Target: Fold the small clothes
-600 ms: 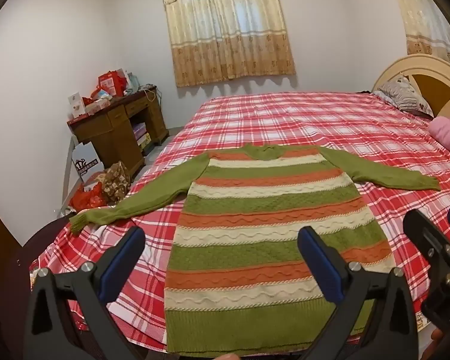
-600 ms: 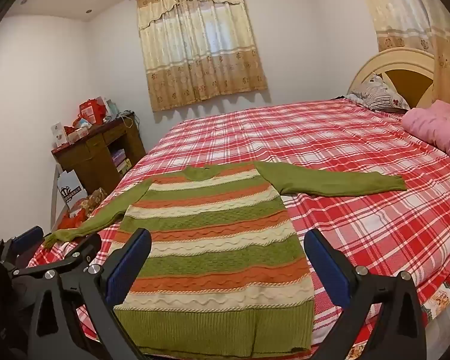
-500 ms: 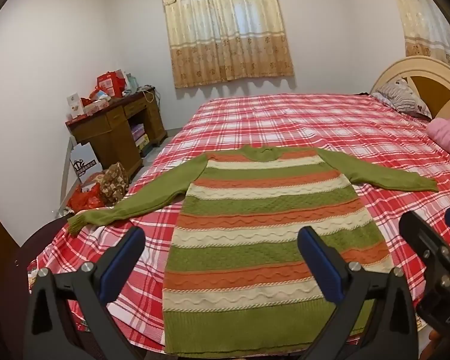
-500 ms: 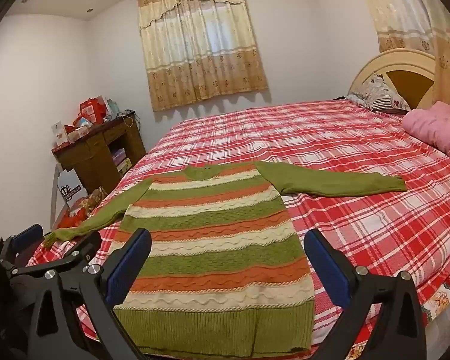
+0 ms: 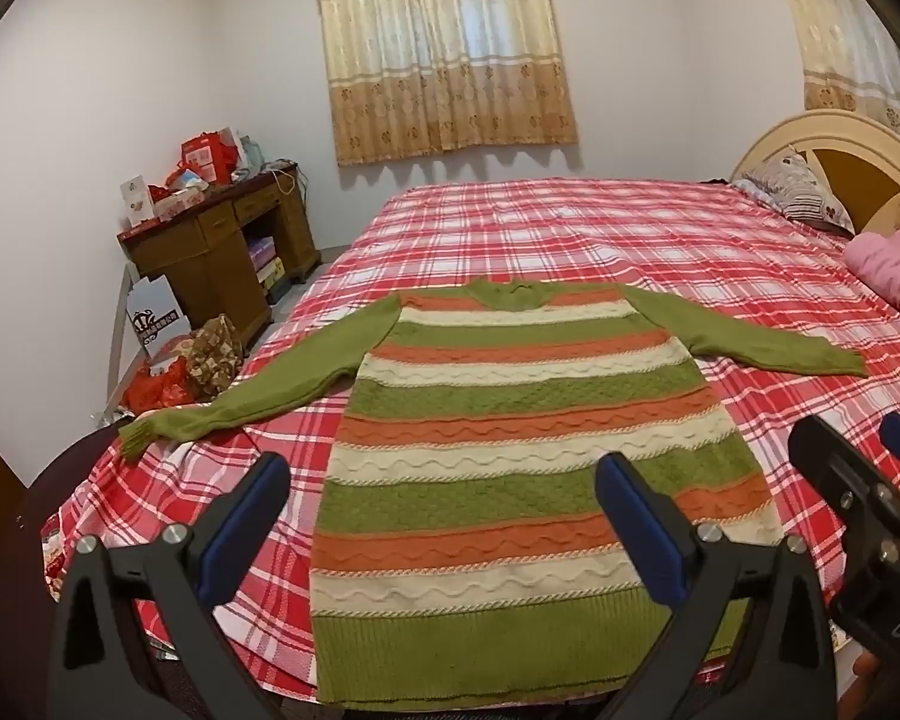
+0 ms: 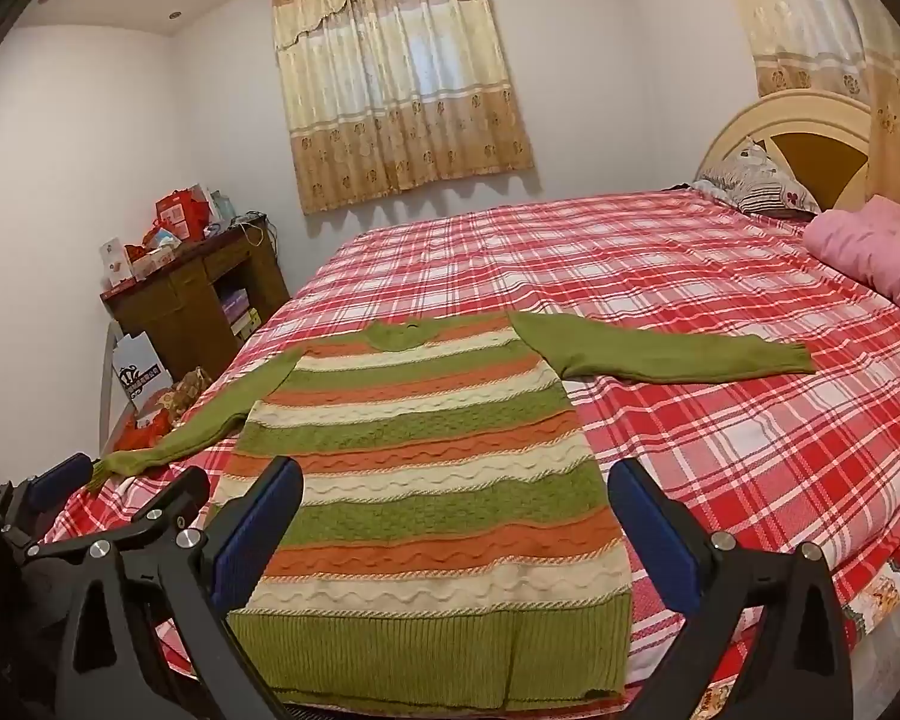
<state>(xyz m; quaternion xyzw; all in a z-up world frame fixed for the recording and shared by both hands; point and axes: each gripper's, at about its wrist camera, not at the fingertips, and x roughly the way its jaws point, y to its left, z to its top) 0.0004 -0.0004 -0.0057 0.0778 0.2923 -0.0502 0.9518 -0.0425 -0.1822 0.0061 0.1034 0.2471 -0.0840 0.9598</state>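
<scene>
The striped sweater (image 5: 528, 450) is lying flat, unfolded, on the bed (image 5: 570, 228); both the left gripper (image 5: 444, 516) and right gripper (image 6: 456, 516) are hovering wide-jawed, empty. Next, probably: grasping a sleeve at the frame's side.

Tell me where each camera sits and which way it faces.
Left wrist view: on the left gripper, angled down over the sweater on the bed; its open fingers show, and the right gripper at the right edge.
Right wrist view: on the right gripper, facing likewise; its open fingers show, the left gripper at the left edge.
Shared: sweater, bed, curtain, desk.
</scene>
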